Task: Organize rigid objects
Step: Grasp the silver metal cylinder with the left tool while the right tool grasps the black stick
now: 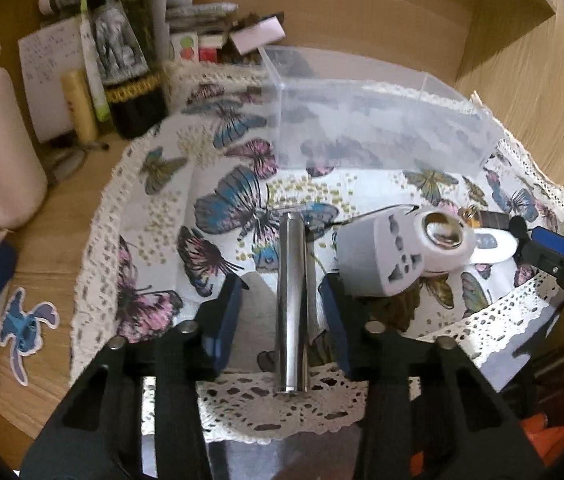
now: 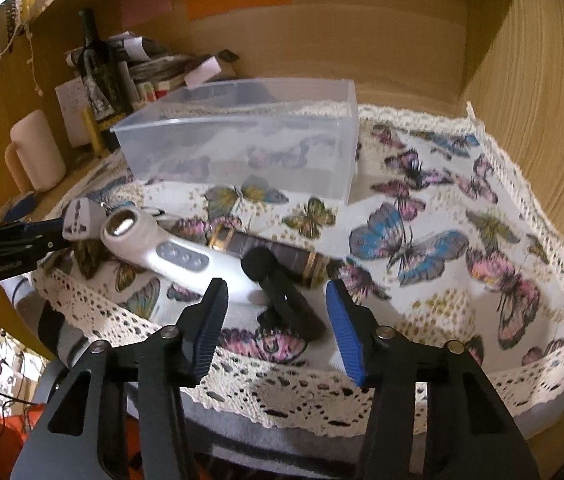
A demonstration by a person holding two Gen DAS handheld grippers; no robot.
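Sitting empty, clear bin (image 2: 241, 140); L claw (image 1: 282, 296) wide around metal tube (image 1: 292, 300), R claw (image 2: 275, 308) wide, holding nothing.

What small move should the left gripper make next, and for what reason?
Probably close the left gripper on the metal cylinder. The cylinder lies on the butterfly cloth between the open jaws, not yet gripped, and the clear plastic box behind it holds nothing visible.

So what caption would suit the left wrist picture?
Open left gripper straddles a metal cylinder on the butterfly cloth, clear box beyond.
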